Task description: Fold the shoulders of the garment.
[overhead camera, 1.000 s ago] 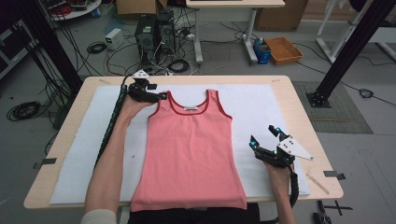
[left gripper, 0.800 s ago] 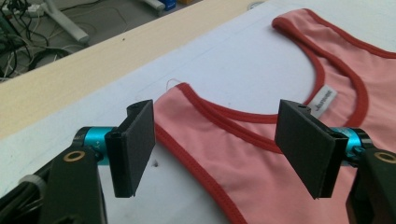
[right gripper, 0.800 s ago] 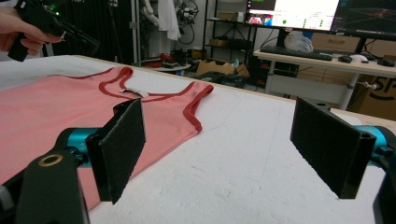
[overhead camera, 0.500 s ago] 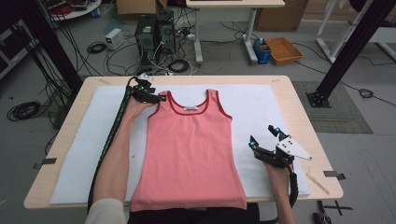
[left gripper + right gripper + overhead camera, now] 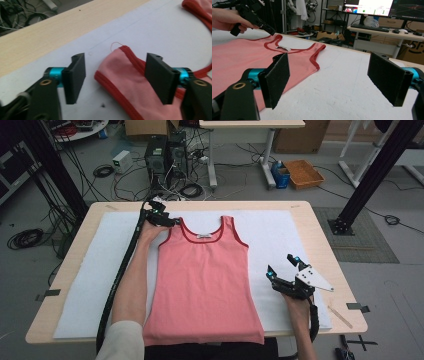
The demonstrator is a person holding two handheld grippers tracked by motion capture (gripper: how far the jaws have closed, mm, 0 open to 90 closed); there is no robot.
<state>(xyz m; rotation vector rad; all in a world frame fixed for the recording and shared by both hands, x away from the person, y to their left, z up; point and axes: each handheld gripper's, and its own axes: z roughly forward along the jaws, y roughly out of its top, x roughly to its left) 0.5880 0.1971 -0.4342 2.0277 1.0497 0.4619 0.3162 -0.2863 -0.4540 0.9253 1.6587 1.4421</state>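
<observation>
Closing on the pink tank top's point(image 5: 205, 280) strap at eleven o'clock, your left gripper point(image 5: 115, 77) had jaws narrowing astride it, not yet pinching; you needed both layers. Your right gripper point(image 5: 286, 268) gaped empty

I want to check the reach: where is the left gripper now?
In the high view the left gripper is at the far left of the white mat, over the left shoulder strap of the pink tank top, jaws open around it.
</observation>
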